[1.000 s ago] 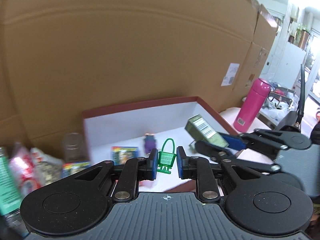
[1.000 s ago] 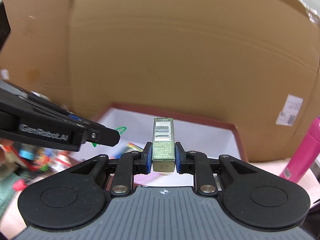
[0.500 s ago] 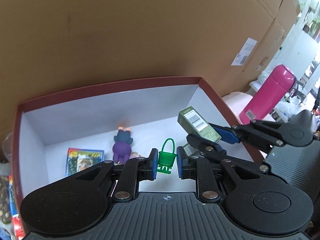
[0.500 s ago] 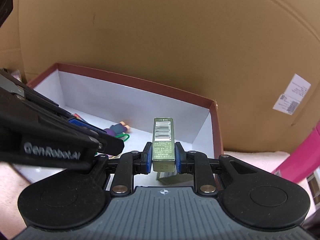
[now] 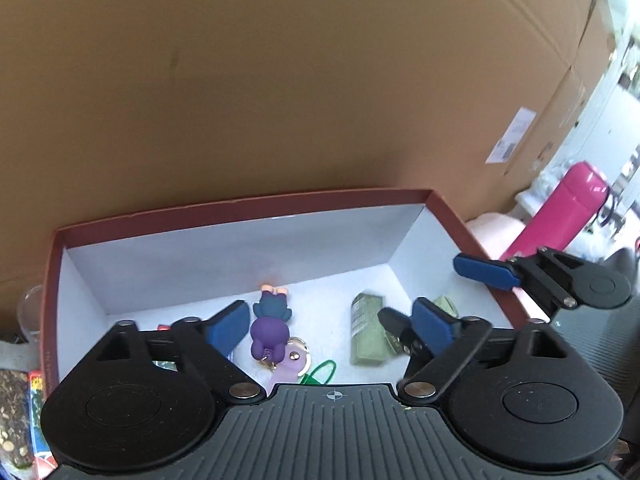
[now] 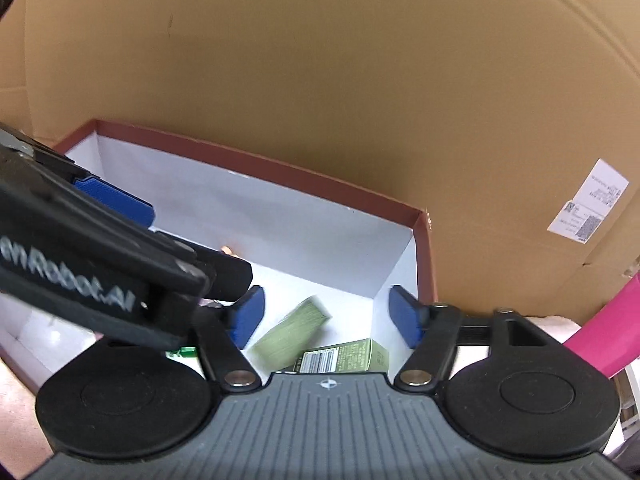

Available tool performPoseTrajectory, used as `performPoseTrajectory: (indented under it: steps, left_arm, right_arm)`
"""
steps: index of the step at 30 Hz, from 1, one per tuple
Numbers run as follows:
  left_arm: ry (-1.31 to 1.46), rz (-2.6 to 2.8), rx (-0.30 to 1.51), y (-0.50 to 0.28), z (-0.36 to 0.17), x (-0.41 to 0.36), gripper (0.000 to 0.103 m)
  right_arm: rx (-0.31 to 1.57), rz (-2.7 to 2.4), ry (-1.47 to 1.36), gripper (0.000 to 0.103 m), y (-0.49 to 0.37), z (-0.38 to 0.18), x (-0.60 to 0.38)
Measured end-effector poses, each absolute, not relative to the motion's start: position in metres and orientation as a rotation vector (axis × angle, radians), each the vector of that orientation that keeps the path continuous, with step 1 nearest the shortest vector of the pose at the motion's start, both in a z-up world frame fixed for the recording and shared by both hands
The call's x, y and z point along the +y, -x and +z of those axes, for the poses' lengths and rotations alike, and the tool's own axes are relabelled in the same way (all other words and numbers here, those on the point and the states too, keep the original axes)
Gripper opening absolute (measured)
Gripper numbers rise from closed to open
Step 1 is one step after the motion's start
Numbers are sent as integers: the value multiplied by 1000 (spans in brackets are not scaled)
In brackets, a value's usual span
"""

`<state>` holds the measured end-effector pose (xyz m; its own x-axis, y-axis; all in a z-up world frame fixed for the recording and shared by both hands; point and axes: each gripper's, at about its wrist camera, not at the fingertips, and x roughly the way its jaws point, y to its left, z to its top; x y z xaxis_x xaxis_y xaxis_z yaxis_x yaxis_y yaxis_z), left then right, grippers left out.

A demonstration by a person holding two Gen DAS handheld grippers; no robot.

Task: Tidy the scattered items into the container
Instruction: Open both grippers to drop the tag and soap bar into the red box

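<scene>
While both jaws are opening with nothing between them, we see the left hand-held gripper (image 5: 332, 322) and right hand-held gripper (image 6: 326, 314) over the red box (image 5: 240, 208); inside lie a purple doll (image 5: 270, 328), green basket toy (image 5: 320, 372), two green cartons (image 5: 366, 332). Cardboard wall (image 5: 280, 80) behind, pink bottle (image 5: 560, 208) right.

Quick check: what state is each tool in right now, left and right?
Left tool: jaws opening, holding nothing.
Right tool: jaws opening, holding nothing; green box below.
</scene>
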<state>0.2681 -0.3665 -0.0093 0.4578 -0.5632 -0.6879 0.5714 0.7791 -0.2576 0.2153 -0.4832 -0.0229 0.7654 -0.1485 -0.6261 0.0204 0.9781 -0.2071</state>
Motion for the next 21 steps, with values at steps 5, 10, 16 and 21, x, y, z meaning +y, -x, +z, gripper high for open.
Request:
performPoseTrajectory:
  steps: [5,10,16,21]
  left_arm:
    - [-56,-698,817,-258,-4,-361,103]
    - [-81,-683,785,-250,1,-354,103]
    - [-69,-681,766,-241,8,-345,103]
    - [-61,-680,742,-230,16,-335,103]
  right_arm:
    - [652,-42,168,97,-203,-16,-470]
    - [660,-30,172,98,-198,-15,-456]
    - [651,-31,178,98,-190,-7,-441]
    - [639,-38,188,98,-166,6,-445]
